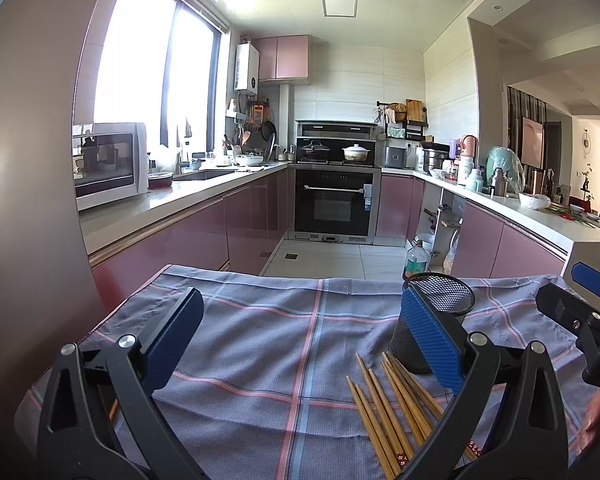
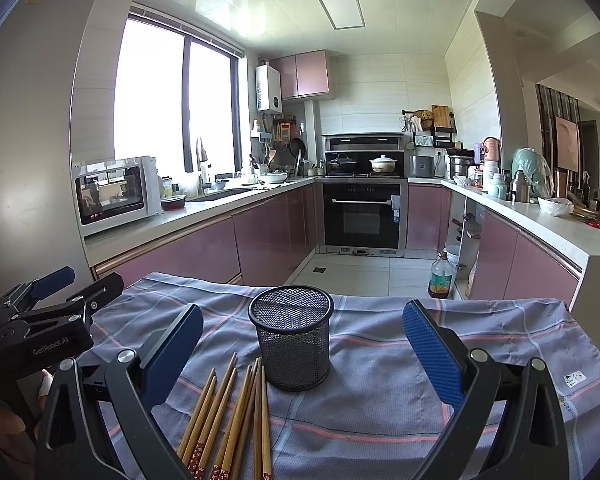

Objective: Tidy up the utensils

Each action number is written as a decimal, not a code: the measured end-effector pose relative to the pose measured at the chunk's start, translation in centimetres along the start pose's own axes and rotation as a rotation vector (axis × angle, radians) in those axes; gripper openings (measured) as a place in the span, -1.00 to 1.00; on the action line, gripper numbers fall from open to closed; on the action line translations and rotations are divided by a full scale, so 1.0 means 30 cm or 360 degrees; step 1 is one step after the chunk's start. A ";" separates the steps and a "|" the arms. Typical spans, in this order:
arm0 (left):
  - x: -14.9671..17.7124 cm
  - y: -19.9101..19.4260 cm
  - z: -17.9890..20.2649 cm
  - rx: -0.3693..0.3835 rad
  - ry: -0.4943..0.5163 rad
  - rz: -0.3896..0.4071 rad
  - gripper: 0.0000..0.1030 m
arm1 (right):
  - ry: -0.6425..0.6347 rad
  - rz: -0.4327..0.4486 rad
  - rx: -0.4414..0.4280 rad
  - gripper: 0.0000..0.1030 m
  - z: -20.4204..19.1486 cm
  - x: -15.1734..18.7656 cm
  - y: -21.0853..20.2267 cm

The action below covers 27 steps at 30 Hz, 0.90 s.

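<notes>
Mesh cup (image 2: 291,336) stands upright on cloth (image 2: 380,380) covering tabletop. Chopsticks (image 2: 232,412) lie on cloth just before cup, to its left. Kitchen floor (image 2: 352,276) behind; oven (image 2: 362,216) beyond.

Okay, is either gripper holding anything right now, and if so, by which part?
Nothing is held. The left gripper and right gripper are both open and empty. The chopsticks lie loose on the cloth beside the mesh cup.

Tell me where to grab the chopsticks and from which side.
Grip one of the chopsticks near mid-shaft, jaws closing across its width, coming down from above. They lie flat on the checked cloth, fanned beside the mesh cup, so a side approach would likely snag neighbours. The right gripper is open and closest.
</notes>
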<state>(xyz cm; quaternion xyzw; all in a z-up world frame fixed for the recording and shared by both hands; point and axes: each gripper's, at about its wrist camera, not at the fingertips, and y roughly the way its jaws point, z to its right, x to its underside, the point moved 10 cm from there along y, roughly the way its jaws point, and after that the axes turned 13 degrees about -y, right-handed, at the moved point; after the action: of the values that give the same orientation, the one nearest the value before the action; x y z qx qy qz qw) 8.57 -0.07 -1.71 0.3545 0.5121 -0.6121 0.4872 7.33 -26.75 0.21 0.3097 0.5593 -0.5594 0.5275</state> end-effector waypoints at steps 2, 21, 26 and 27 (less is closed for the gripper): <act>0.001 0.002 0.001 0.0002 0.0000 -0.0001 0.89 | 0.0002 0.0000 0.0001 0.87 0.000 0.001 0.001; 0.022 0.011 0.001 0.0003 -0.0005 -0.0026 0.89 | 0.0014 -0.0014 -0.0031 0.87 0.004 0.003 -0.007; 0.028 0.015 0.002 0.0004 -0.0001 -0.0041 0.89 | 0.0013 -0.0021 -0.0037 0.87 0.003 0.002 -0.006; 0.029 0.016 0.001 0.0000 -0.0001 -0.0041 0.89 | 0.0011 -0.0024 -0.0036 0.87 0.002 0.000 -0.005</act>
<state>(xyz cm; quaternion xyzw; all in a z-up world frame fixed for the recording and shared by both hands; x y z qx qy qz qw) 8.78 -0.30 -2.64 0.3476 0.5164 -0.6186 0.4795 7.21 -26.83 0.25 0.3015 0.5699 -0.5558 0.5248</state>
